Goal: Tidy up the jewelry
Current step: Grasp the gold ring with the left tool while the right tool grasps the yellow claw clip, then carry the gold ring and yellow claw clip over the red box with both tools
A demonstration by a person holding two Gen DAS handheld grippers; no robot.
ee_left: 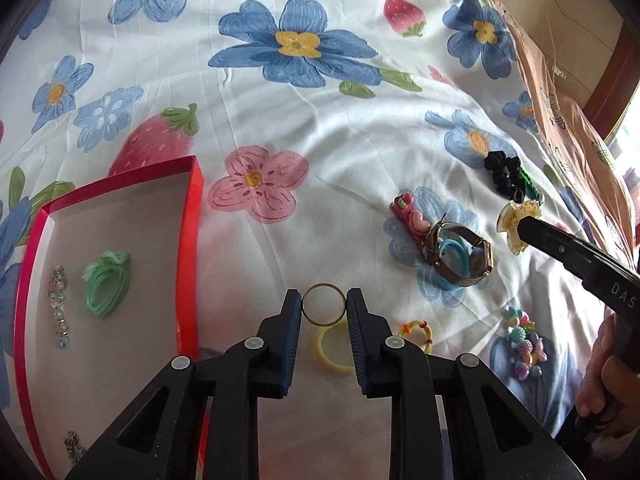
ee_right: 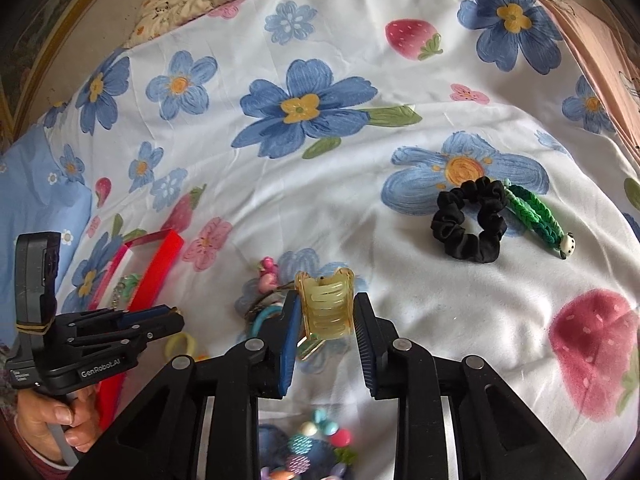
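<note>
White bedding printed with blue flowers and strawberries [ee_left: 340, 128] covered the bed under both tools. Above it, the left claw [ee_left: 324, 306] pinched a thin gold ring [ee_left: 324, 309] between its blue pads, just right of the shallow red cardboard box [ee_left: 192, 208], which held a green hair tie [ee_left: 105, 284] and a beaded bracelet [ee_left: 60, 306]. Farther right, the right claw [ee_right: 325, 312] gripped a translucent yellow plastic hair clip [ee_right: 326, 308]. Beyond it, a black scrunchie [ee_right: 470, 220] touched a green braided clip [ee_right: 536, 212]; a metal-banded wristwatch [ee_left: 460, 254] lay between the claws.
</note>
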